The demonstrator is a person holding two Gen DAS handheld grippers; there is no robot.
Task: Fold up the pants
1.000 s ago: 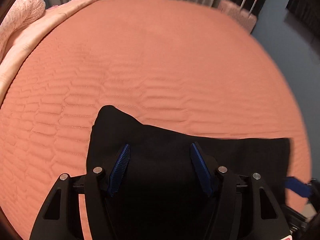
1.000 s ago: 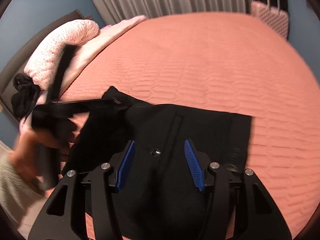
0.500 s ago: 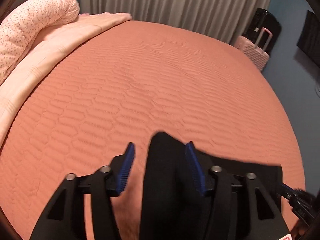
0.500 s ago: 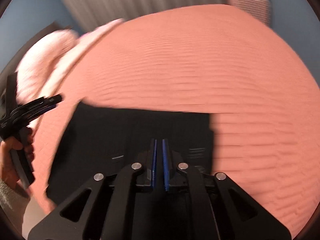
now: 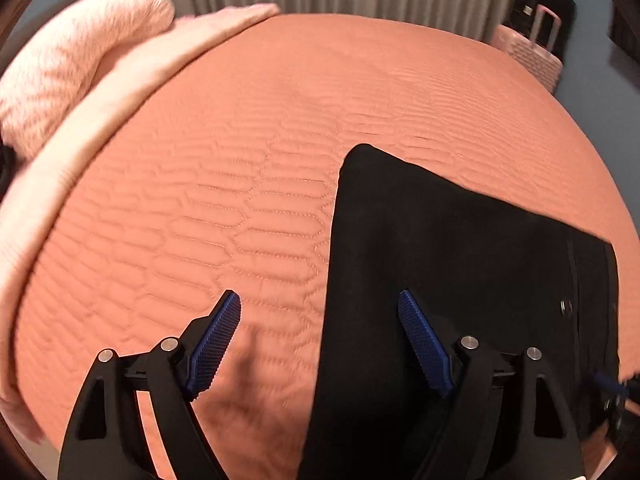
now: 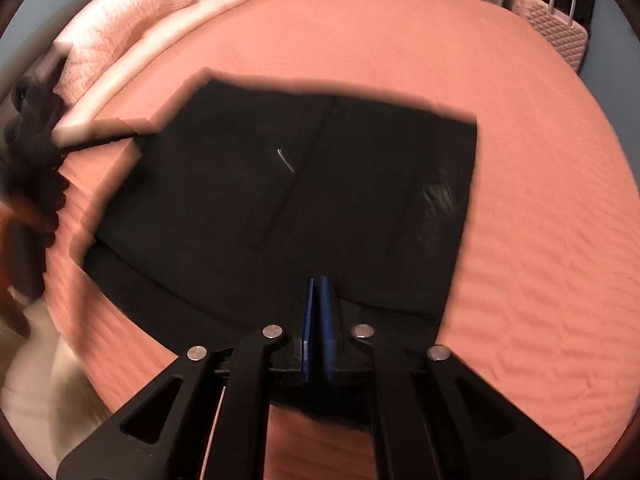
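We see the black pants (image 6: 304, 184), a flat matte rectangle, at centre frame on the quilted coral bedspread (image 6: 540, 200). Our right gripper (image 6: 318, 320) has just clamped shut on their near edge. Our left gripper (image 5: 320, 344) has just widened, astride their left edge, gripping nothing.
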